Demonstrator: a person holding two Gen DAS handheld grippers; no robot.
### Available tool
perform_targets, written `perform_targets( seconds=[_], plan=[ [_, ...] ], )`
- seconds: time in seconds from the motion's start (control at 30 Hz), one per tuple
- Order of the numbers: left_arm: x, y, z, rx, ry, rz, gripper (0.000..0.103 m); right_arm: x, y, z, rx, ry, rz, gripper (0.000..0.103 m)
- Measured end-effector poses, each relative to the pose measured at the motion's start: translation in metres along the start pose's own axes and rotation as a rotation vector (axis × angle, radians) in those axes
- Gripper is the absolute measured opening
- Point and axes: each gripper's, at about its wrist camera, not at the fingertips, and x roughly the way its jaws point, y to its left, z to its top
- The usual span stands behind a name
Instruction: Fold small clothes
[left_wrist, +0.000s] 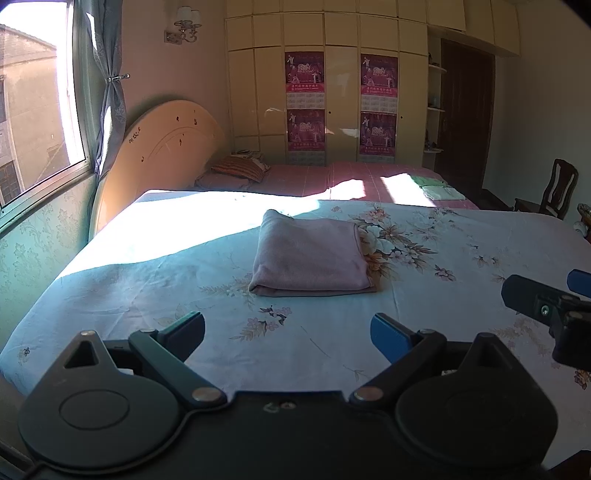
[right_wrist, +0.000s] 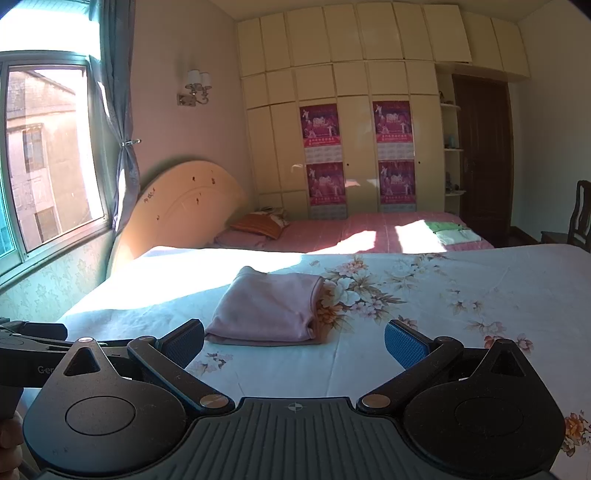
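A pink garment (left_wrist: 312, 254) lies folded into a neat rectangle on the floral bedsheet (left_wrist: 147, 280), in the middle of the bed. My left gripper (left_wrist: 288, 334) hovers just in front of it, open, nothing between its blue pads. In the right wrist view the same folded garment (right_wrist: 266, 308) sits ahead and slightly left of my right gripper (right_wrist: 293, 341), which is also open and empty. The right gripper (left_wrist: 554, 295) shows at the right edge of the left wrist view. Part of the left gripper (right_wrist: 33, 336) appears at the left edge of the right wrist view.
A second bed with a pink cover (left_wrist: 354, 177) stands behind, carrying a striped pillow (left_wrist: 240, 168) and folded green and white clothes (left_wrist: 437, 188). A window (left_wrist: 33, 110) and curtain are on the left, a wardrobe (left_wrist: 332, 92) at the back, a wooden chair (left_wrist: 557, 192) at right.
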Motion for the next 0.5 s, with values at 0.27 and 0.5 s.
perform_targets(
  seconds=[0.27, 0.5],
  plan=[
    [0.004, -0.001, 0.002, -0.003, 0.001, -0.007, 0.096, 0.001, 0.000, 0.001, -0.001, 0.000, 0.004, 0.103],
    [0.010, -0.001, 0.004, -0.003, 0.013, -0.016, 0.096, 0.006, 0.000, 0.000, -0.005, 0.008, 0.005, 0.103]
  ],
)
